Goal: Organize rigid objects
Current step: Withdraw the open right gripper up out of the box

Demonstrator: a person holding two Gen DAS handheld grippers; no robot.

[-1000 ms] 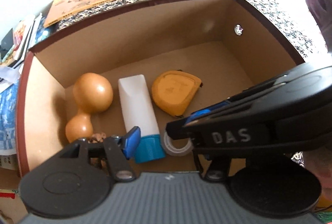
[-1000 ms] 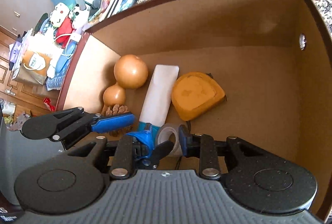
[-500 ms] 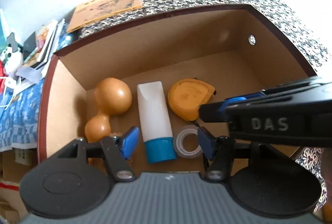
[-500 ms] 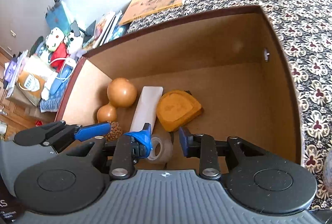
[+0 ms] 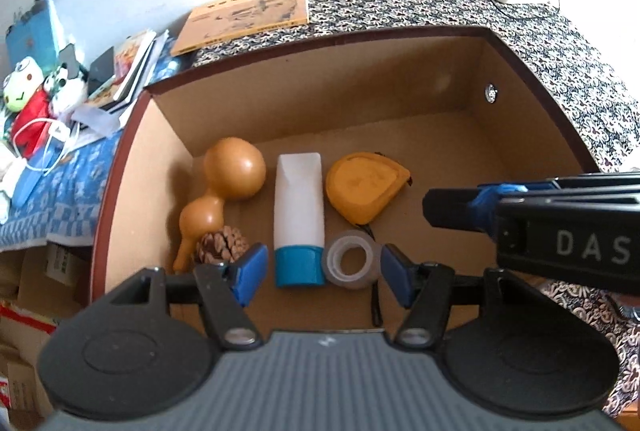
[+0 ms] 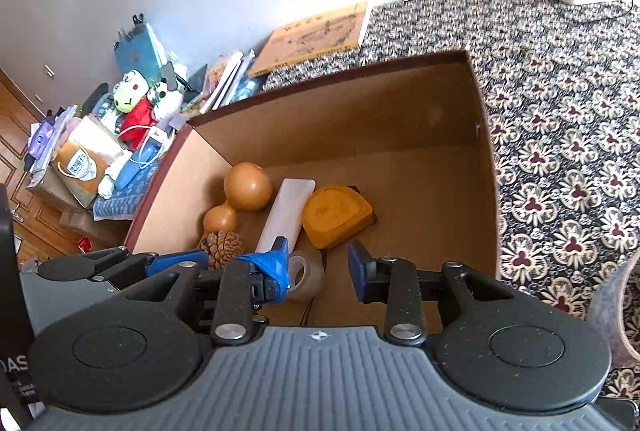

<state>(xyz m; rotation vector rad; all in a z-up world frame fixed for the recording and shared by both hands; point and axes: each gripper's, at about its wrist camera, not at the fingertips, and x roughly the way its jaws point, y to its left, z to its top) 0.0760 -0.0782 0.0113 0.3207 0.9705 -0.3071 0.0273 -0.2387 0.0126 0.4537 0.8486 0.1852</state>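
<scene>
Tape roll lies in box.

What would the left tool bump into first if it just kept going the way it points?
Probably the white tube with the blue cap or the tape roll beside it on the floor of the cardboard box. Both lie between the open fingers of the left tool, though depth is hard to judge.

Left tool angled steeply down, jaws apart, nothing between the pads. Right tool tilted down too, jaws opening, nothing gripped; blue pads clear of everything. Right tool reaches in from the right edge of the left wrist view.
</scene>
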